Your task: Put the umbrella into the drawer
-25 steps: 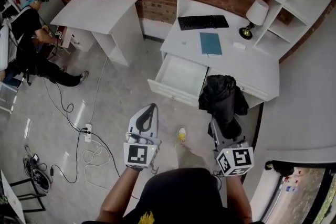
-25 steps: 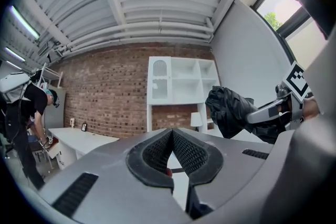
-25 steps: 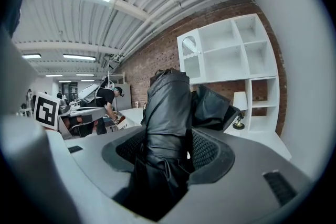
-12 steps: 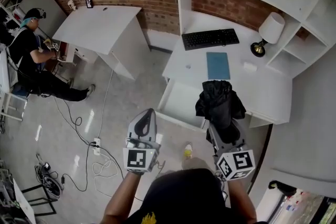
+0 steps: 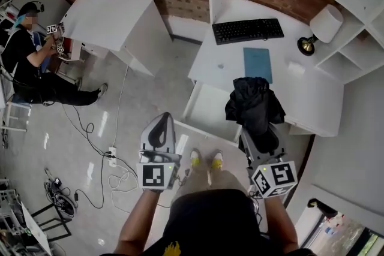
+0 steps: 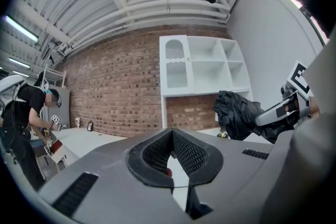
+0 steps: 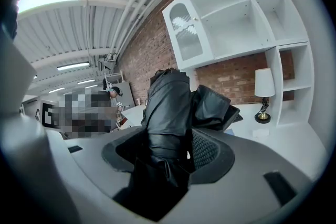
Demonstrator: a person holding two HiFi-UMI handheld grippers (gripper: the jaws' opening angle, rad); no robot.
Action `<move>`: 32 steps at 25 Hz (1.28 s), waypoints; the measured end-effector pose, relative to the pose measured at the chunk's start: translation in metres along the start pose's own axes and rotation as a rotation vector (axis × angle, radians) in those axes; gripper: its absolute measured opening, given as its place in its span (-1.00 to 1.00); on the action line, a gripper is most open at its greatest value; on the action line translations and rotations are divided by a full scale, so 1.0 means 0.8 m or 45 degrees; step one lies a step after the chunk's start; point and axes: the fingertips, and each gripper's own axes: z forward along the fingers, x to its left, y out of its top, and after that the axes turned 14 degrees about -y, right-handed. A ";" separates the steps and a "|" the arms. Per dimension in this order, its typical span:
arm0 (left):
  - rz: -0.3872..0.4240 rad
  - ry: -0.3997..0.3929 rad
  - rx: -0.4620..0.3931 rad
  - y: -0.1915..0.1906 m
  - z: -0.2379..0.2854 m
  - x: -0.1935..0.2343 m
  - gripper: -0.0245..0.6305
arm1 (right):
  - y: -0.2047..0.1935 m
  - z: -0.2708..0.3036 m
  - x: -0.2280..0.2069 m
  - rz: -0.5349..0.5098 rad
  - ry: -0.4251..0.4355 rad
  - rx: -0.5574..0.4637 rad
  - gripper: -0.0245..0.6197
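Note:
A folded black umbrella (image 5: 253,102) stands up out of my right gripper (image 5: 258,136), which is shut on its lower end. In the right gripper view the umbrella (image 7: 168,107) fills the gap between the jaws of the right gripper (image 7: 173,149). It hangs over the front edge of the white desk (image 5: 312,99), just right of the open white drawer (image 5: 207,108). My left gripper (image 5: 162,123) is shut and holds nothing, low and left of the drawer, over the floor. The left gripper view shows the left gripper (image 6: 172,134) and, at right, the umbrella (image 6: 239,120).
On the desk lie a black keyboard (image 5: 248,30), a blue notebook (image 5: 257,64) and a lamp (image 5: 321,24). White shelves rise behind. A second white table (image 5: 111,15) stands at left with a seated person (image 5: 30,51). Cables and a power strip (image 5: 111,156) lie on the floor.
The whole view has come closer to the desk. Both grippers moved with it; the umbrella now sits at the drawer's right side. Both shoes show below.

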 end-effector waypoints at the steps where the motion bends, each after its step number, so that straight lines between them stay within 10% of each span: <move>1: -0.006 -0.009 0.005 -0.007 0.005 0.004 -0.87 | -0.004 0.005 0.002 -0.002 -0.002 0.009 -0.20; 15: -0.096 -0.104 0.098 -0.109 0.059 0.037 -0.87 | -0.071 0.085 0.036 -0.048 0.016 0.158 -0.19; 32: -0.262 -0.140 0.245 -0.272 0.110 0.046 -0.87 | -0.263 0.197 0.052 -0.246 0.116 0.457 -0.20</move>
